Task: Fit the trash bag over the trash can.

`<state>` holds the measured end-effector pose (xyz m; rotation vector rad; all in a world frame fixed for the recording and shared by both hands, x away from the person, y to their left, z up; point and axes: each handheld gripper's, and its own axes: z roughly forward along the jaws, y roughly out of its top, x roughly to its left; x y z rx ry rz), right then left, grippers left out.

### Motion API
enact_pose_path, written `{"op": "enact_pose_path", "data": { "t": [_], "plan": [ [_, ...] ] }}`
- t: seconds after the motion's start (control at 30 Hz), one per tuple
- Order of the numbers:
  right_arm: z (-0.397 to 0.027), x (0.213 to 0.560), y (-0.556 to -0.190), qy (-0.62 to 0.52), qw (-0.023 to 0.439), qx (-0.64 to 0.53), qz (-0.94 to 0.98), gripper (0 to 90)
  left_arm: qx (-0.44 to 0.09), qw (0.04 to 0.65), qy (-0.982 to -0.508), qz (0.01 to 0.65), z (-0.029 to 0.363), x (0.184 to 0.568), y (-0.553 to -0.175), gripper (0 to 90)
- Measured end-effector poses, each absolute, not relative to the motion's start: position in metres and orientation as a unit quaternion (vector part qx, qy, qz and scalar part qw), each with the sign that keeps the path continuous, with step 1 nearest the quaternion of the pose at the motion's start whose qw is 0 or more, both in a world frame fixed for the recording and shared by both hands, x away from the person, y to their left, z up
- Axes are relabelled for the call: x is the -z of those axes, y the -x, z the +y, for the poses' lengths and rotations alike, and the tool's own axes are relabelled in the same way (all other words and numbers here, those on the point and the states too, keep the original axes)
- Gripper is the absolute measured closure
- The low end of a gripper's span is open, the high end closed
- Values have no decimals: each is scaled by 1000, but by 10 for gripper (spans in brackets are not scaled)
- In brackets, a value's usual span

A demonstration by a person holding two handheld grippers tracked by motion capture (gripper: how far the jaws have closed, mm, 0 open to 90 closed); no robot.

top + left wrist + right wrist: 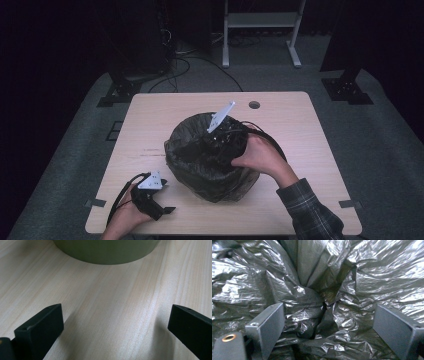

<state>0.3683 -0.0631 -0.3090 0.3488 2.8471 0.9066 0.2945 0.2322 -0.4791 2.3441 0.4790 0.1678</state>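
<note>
One round green bin lined with crinkled black plastic bag stands upright mid-table, mouth upward. Right gripper reaches inside, jaws wide, gripping nothing; left gripper rests beside, agape and empty.

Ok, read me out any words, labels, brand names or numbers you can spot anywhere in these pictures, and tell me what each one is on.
None can be read.
Table: faint marks left of the bin, too small and blurred to read.
Black bin liner: plain crinkled plastic, no print.
Bin: plain olive wall.
Left gripper and right gripper: no lettering on the jaws.
</note>
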Motion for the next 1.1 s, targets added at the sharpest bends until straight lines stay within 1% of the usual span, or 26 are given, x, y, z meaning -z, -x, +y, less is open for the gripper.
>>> {"op": "enact_pose_path", "data": {
  "t": [0.2, 0.33, 0.37, 0.4, 0.43, 0.53, 0.67, 0.77, 0.97, 1.1],
  "plan": [
    [-55, 317, -369, -121, 64, -248, 959, 94, -72, 360, -913, 177, 231, 480, -294, 0],
    [-45, 321, -373, -120, 41, -183, 975, 95, -73, 362, -913, 172, 230, 481, -294, 0],
    [-45, 321, -373, -120, 41, -183, 975, 95, -73, 362, -913, 172, 230, 481, -294, 0],
    [-42, 323, -375, -119, 27, -161, 979, 95, -74, 363, -913, 170, 230, 481, -294, 0],
    [-42, 323, -375, -118, 26, -159, 980, 96, -74, 364, -913, 169, 231, 481, -294, 0],
    [-46, 319, -375, -116, 26, -187, 975, 95, -74, 371, -910, 168, 231, 482, -294, 0],
    [-56, 304, -371, -118, 41, -236, 964, 95, -74, 374, -909, 167, 232, 483, -294, 0],
    [-62, 297, -371, -118, 44, -256, 959, 95, -74, 375, -909, 166, 232, 483, -294, 0],
    [-72, 279, -368, -120, 72, -290, 947, 109, -73, 375, -909, 165, 232, 483, -294, 0],
    [-64, 275, -368, -106, 60, -323, 939, 93, -73, 376, -909, 165, 232, 483, -294, 0]
  ]
}}
